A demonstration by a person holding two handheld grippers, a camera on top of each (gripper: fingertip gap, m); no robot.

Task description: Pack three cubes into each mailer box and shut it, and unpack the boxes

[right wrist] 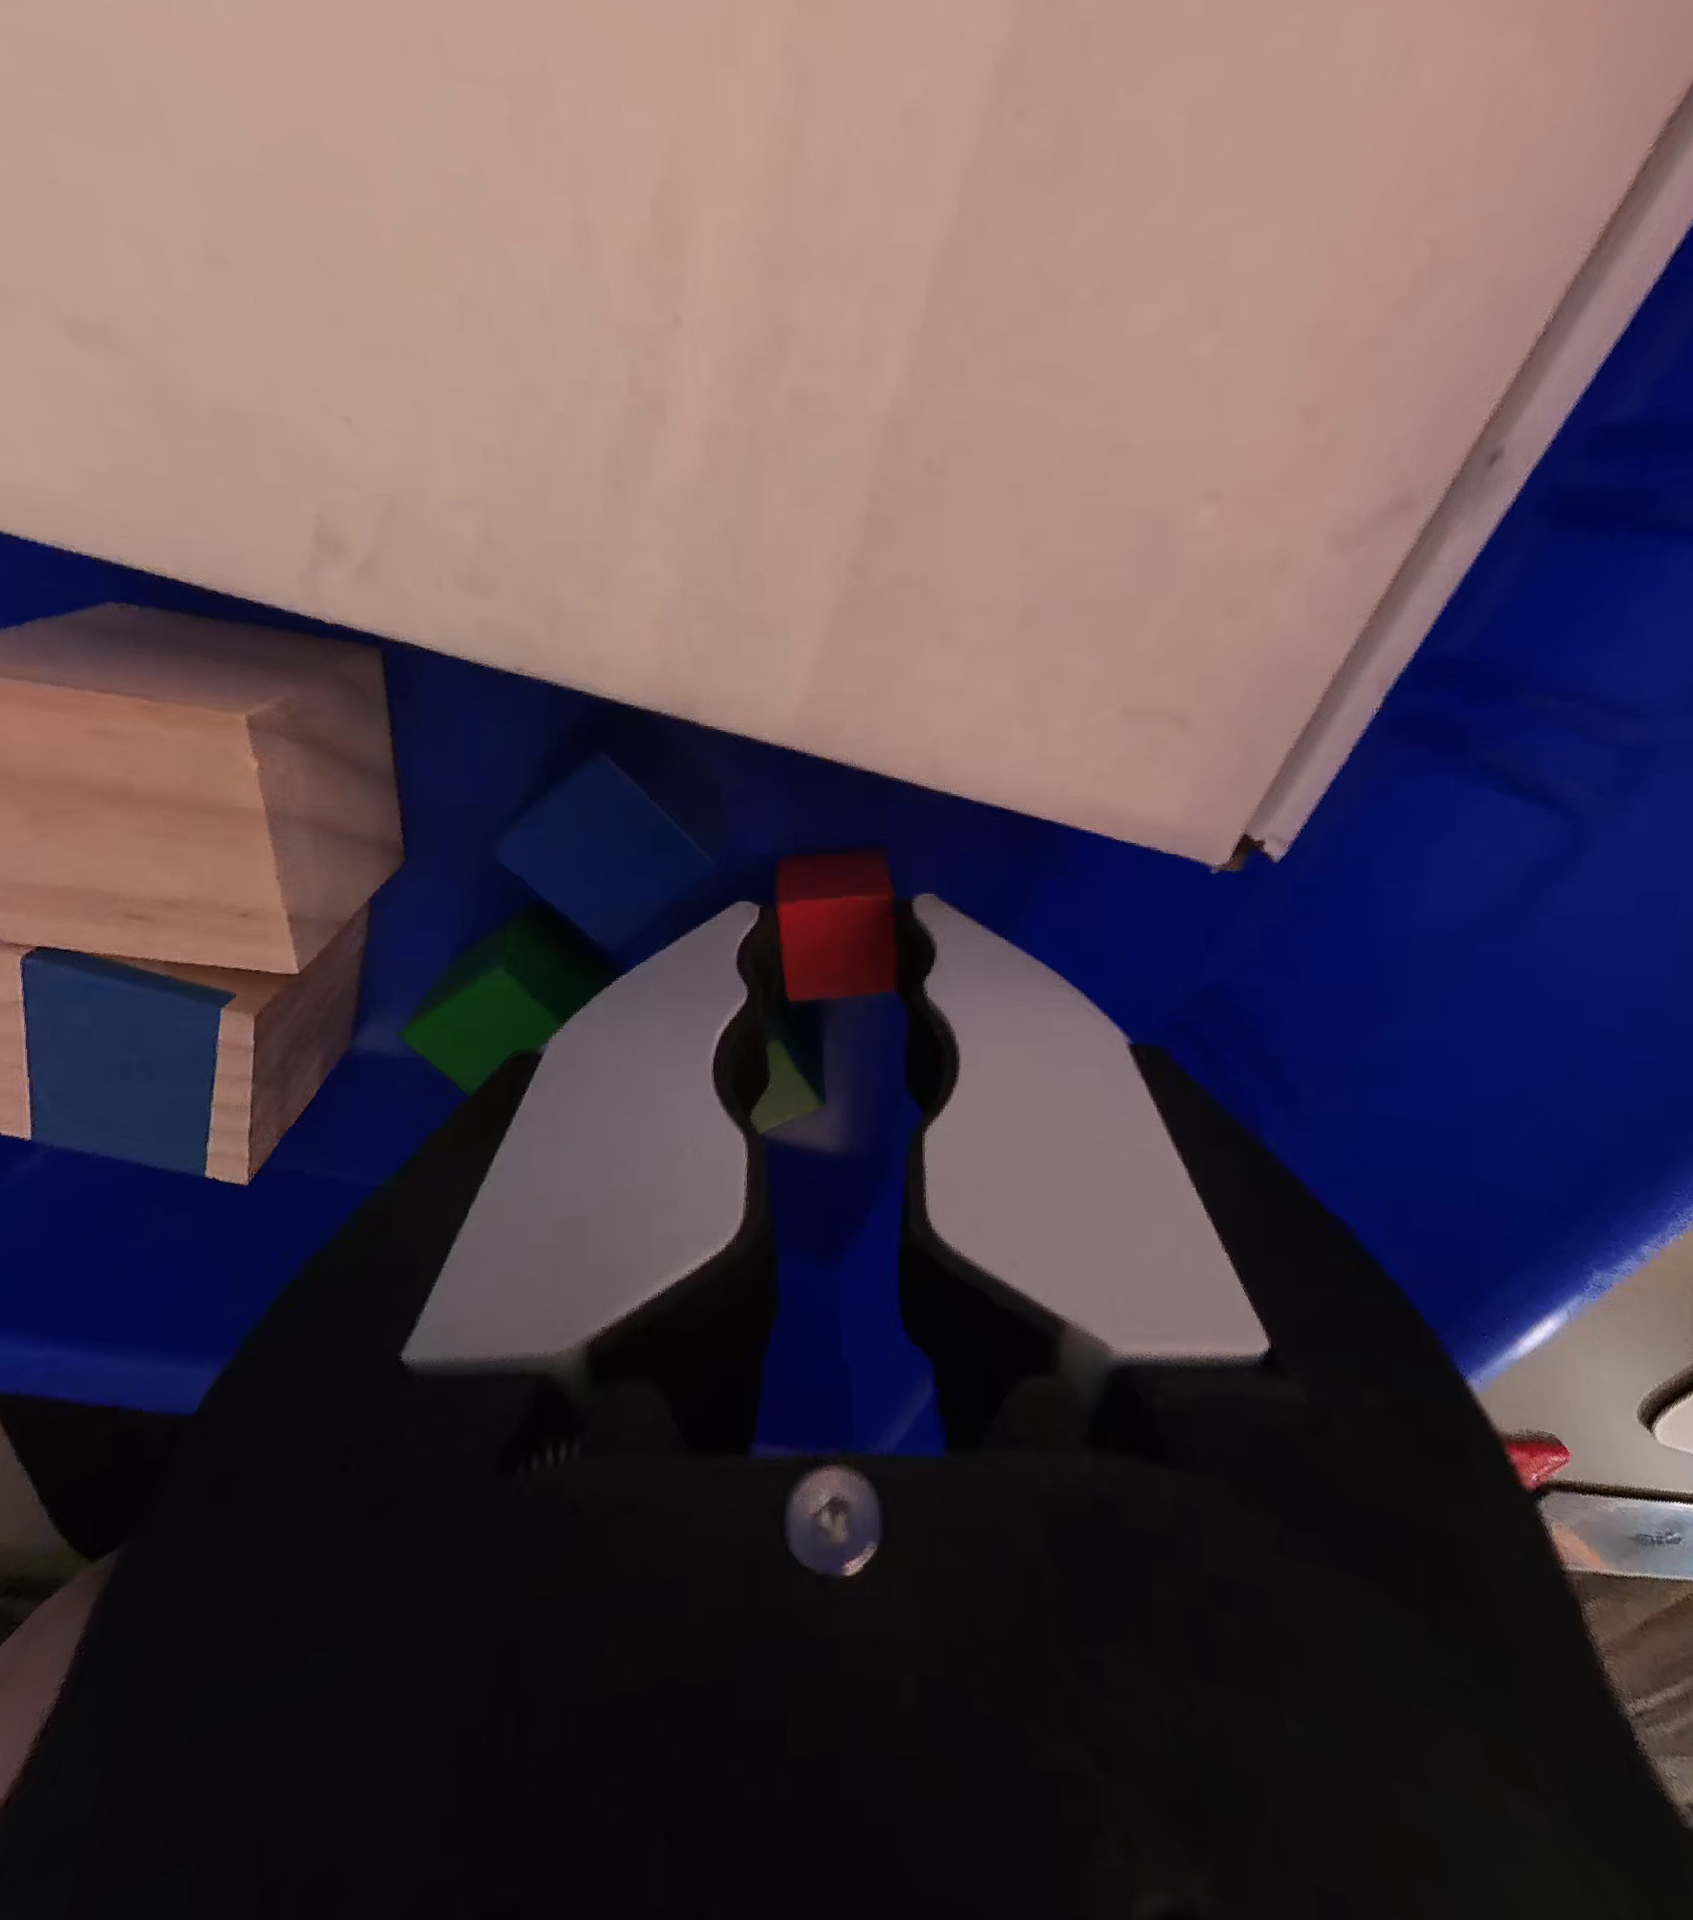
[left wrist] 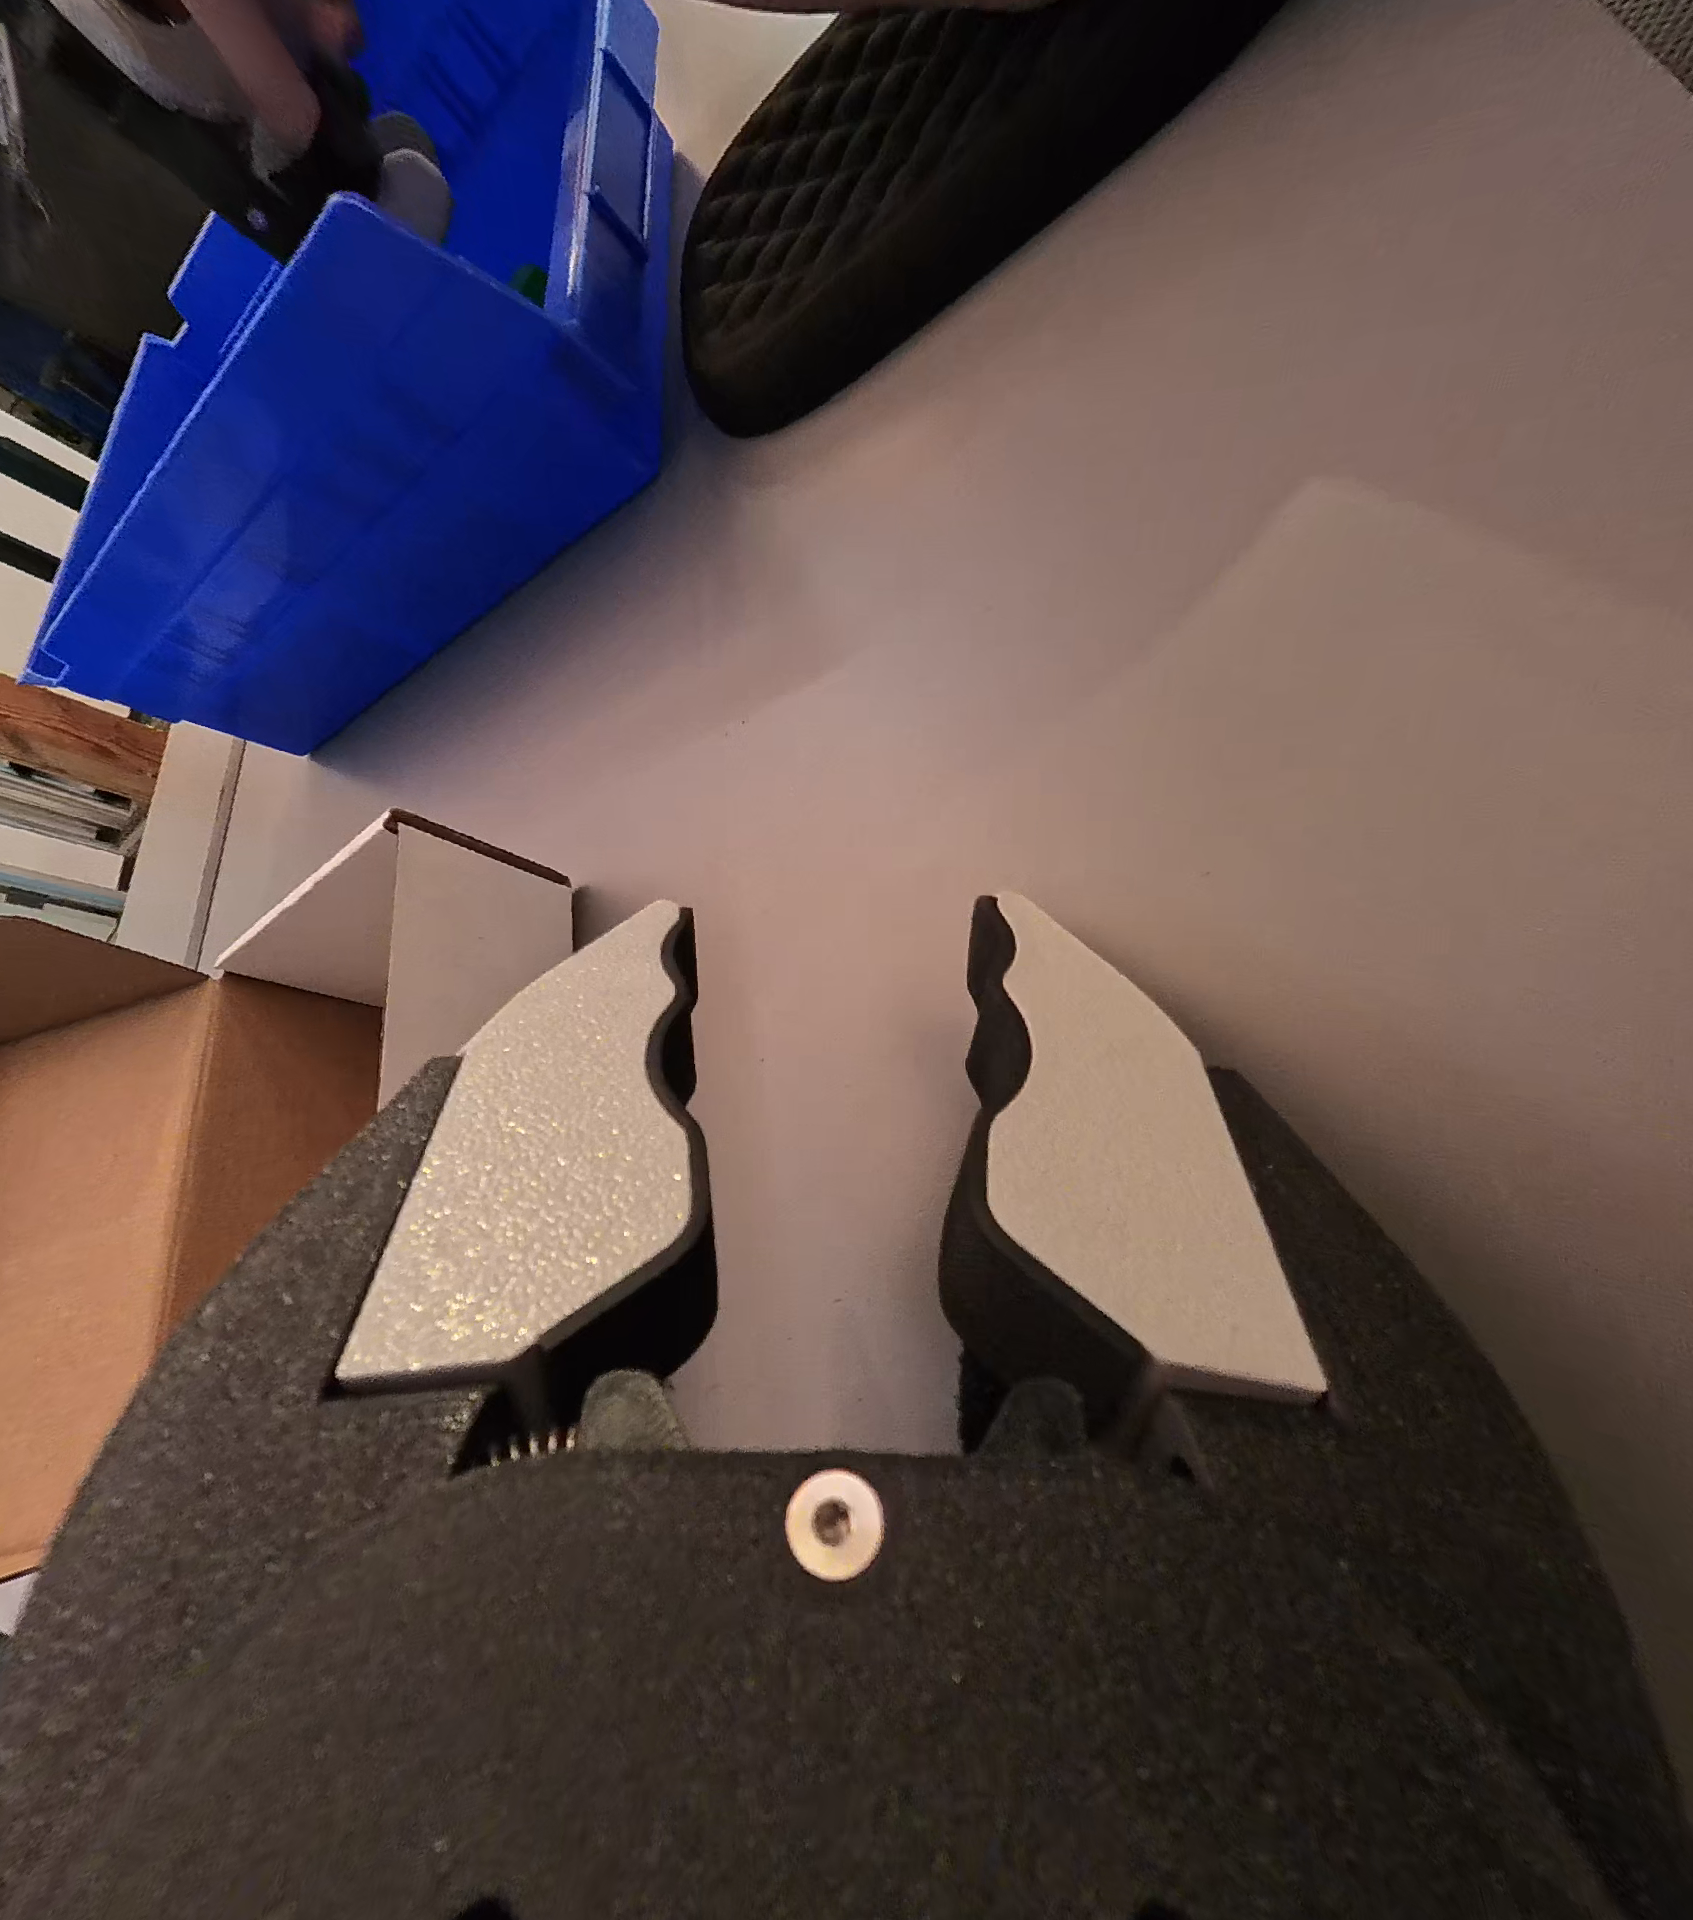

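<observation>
Right hand-held gripper [right wrist: 834, 914]: inside the blue bin [right wrist: 1444, 987], fingertips clamped on a red cube [right wrist: 837, 930].
Left hand-held gripper [left wrist: 831, 914]: jaws apart, empty, over the table [left wrist: 1185, 727].
White mailer box [left wrist: 406, 925]: near the table's left edge.
Other cubes: blue cube [right wrist: 603, 847] and green cube [right wrist: 494, 1003] on the bin floor.

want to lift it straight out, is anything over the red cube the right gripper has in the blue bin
Yes. The right gripper is shut on the red cube, and a pale flat panel leans across the blue bin just past its tips.
</observation>
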